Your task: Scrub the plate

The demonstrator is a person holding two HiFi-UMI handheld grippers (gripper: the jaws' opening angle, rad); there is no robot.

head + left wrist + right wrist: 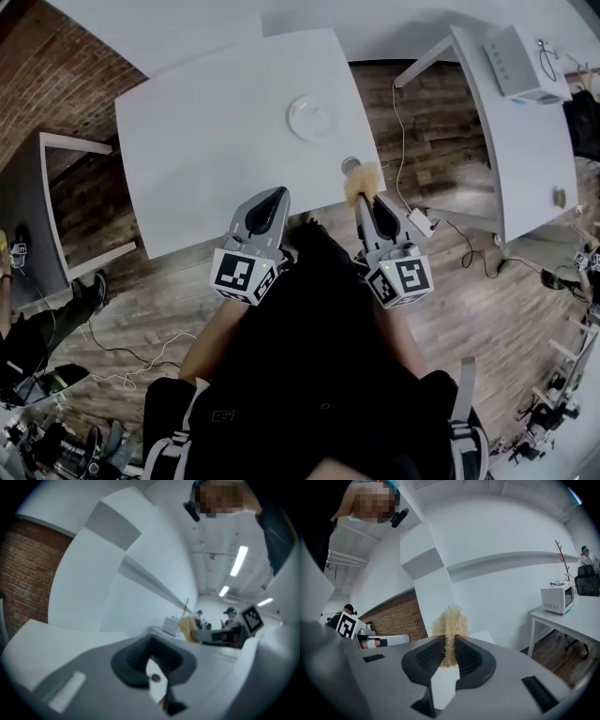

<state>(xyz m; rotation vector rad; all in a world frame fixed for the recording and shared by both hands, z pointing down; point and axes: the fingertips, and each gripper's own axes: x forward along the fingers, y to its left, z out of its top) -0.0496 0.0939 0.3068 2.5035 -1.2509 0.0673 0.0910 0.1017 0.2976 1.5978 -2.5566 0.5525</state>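
White plate (313, 117), head view: on the far part of the table (187, 141), well apart from both tools; we should reach out and come down flat
Left gripper (152, 651), its view: jaws together, nothing between; we could press it down to steady the rim
Right gripper (450, 645), its view: jaws pinch the straw-coloured scrubber (449, 618); we want a firm grip and small circles

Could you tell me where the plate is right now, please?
In the head view the plate lies on the white table, toward its right side, beyond and apart from the scrubber held in the right gripper.

Plate (311, 117) on table (206, 141), far side; scrubber (362, 181) at near edge, right of left tool (277, 193)
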